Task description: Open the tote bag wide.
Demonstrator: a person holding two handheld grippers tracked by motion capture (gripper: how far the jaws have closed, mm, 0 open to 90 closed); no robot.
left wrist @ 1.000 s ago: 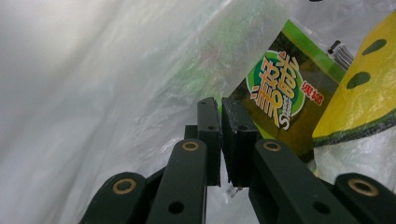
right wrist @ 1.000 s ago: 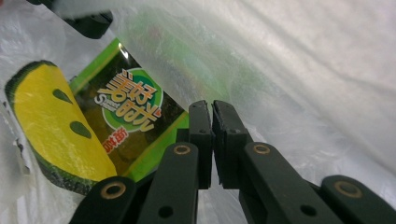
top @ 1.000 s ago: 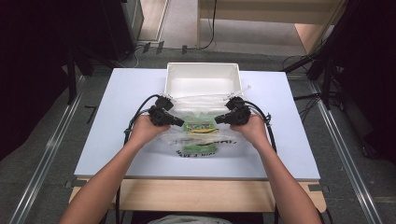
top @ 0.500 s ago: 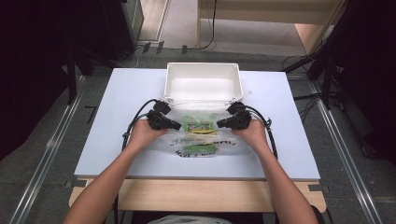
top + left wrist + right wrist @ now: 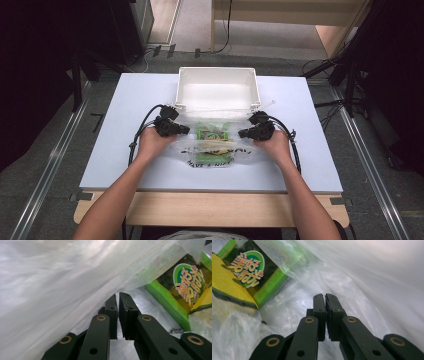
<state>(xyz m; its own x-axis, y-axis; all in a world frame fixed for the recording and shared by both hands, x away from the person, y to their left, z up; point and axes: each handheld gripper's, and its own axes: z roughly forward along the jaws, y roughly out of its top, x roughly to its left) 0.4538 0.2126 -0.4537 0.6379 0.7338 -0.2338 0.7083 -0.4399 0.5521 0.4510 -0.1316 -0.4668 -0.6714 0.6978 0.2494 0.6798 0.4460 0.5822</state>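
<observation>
Down at the centre of the high view, a clear plastic bag [image 5: 212, 147] lies on the white desk [image 5: 120, 150] just below the white bin [image 5: 217, 89], with a green packet [image 5: 212, 131] and a yellow sponge [image 5: 227, 285] inside. The left tool [image 5: 186, 130] pinches the bag's left edge, its jaws pressed together on the film. The right tool [image 5: 241, 133] pinches the right edge the same way.
</observation>
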